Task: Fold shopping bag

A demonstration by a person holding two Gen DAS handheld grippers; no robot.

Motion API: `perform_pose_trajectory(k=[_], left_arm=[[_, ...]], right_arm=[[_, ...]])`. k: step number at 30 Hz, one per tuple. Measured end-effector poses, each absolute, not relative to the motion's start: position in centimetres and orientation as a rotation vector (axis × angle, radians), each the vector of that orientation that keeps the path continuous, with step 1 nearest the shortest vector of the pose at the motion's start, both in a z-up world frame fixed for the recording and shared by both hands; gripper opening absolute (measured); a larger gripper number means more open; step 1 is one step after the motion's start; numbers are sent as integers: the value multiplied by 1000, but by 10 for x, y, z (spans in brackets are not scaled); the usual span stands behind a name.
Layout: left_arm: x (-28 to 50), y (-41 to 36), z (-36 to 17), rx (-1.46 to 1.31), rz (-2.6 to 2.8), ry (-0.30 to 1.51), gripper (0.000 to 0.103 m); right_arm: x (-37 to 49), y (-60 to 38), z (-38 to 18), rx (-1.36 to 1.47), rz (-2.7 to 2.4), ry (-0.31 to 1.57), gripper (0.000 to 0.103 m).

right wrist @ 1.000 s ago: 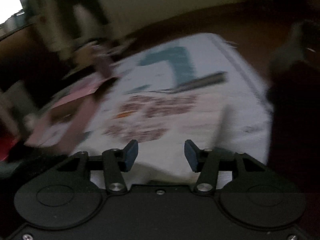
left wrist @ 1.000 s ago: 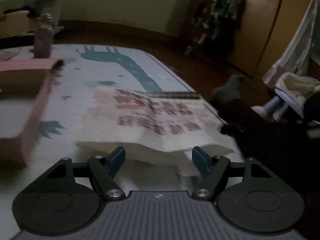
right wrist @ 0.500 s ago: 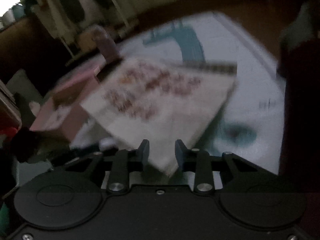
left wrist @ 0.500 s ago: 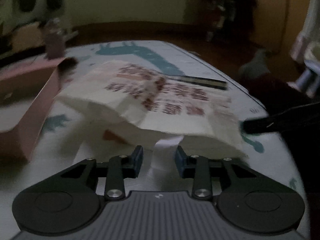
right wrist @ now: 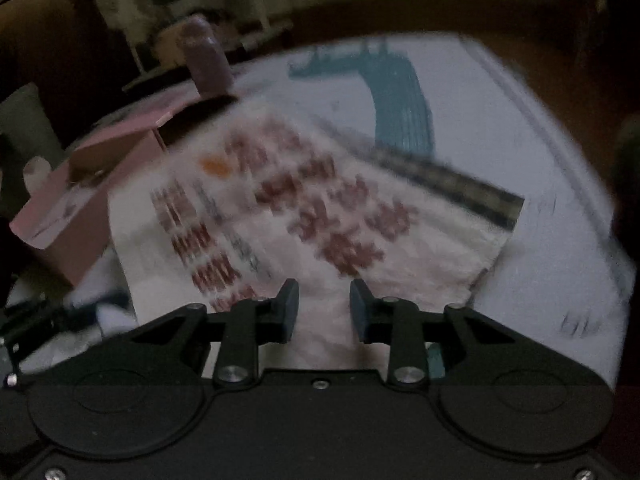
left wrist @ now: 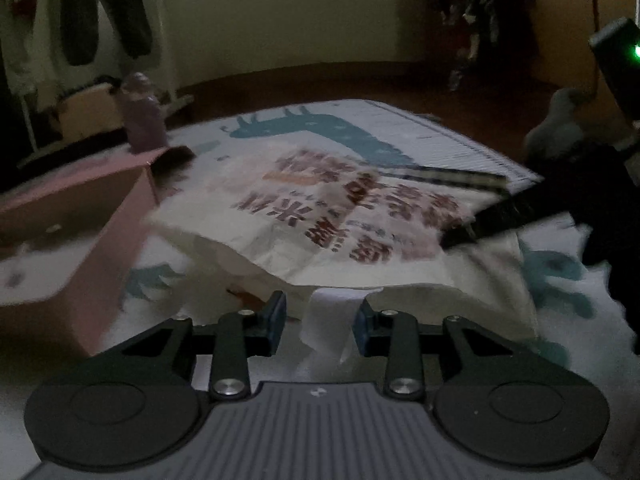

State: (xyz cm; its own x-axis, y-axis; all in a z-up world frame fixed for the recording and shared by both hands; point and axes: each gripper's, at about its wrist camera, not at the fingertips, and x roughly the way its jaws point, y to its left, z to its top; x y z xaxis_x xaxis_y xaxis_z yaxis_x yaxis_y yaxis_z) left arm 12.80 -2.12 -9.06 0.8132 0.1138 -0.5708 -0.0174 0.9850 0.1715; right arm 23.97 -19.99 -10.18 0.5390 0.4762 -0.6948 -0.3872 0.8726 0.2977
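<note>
The left gripper (left wrist: 319, 322) has its blue fingers pinched in on the white handle strap of the white cloth shopping bag with red writing (left wrist: 344, 216). A second ago they were wide apart. The right gripper (right wrist: 323, 308) has closed in on the bag's near edge too. The bag fills the middle of both frames, its near edge now lifted off the play mat with the teal giraffe (left wrist: 440, 136). I think a fold is starting. The pink cardboard box (left wrist: 76, 216) sits at the left.

White shopping bag (left wrist: 360, 216) with red print, near edge lifted, rumpled
</note>
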Motion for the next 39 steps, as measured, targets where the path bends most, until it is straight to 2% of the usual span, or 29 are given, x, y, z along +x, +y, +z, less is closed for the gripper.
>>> perform_pose_trajectory(k=[7, 18, 26, 30, 32, 33, 36, 39], left_arm=[[134, -2, -91, 270, 221, 572, 37], [114, 29, -53, 456, 458, 431, 38], [91, 60, -15, 383, 484, 431, 38], [86, 41, -7, 356, 370, 375, 41], [88, 33, -10, 307, 256, 388, 48], [92, 31, -15, 266, 185, 414, 50], [101, 26, -30, 170, 36, 494, 52], [106, 21, -42, 110, -52, 540, 52]], right_arm=[[241, -213, -103, 153, 486, 857, 15], [236, -216, -97, 159, 458, 823, 14], [232, -218, -88, 194, 432, 807, 14], [229, -219, -84, 212, 420, 800, 20], [228, -220, -81, 221, 413, 796, 21], [227, -222, -78, 228, 407, 783, 24], [226, -232, -68, 256, 362, 745, 49], [223, -242, -70, 316, 321, 780, 49]])
